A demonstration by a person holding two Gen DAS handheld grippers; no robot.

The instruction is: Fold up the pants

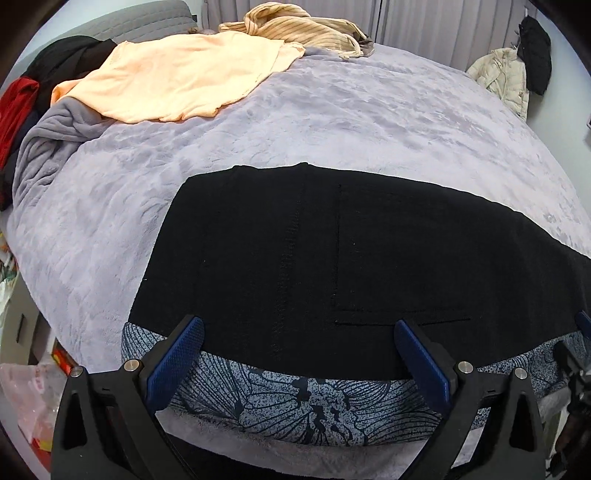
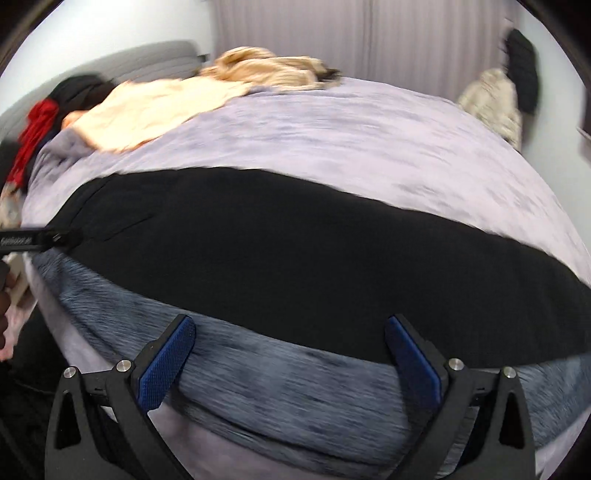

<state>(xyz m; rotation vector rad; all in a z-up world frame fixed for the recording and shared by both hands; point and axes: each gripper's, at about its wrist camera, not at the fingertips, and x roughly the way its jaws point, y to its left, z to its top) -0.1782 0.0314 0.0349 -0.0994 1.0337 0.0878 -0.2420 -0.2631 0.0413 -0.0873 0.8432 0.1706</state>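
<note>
Black pants lie flat across the near part of a bed, with a back pocket seam showing in the left wrist view. They also show in the right wrist view, which is motion-blurred. My left gripper is open and empty, its blue pads at the pants' near edge. My right gripper is open and empty, just short of the pants' near edge. The left gripper's black body shows at the left of the right wrist view.
A lilac plush blanket covers the bed, with a blue floral sheet at its near edge. A peach garment, a beige ribbed sweater and red and black clothes lie at the far side. Jackets hang on the right wall.
</note>
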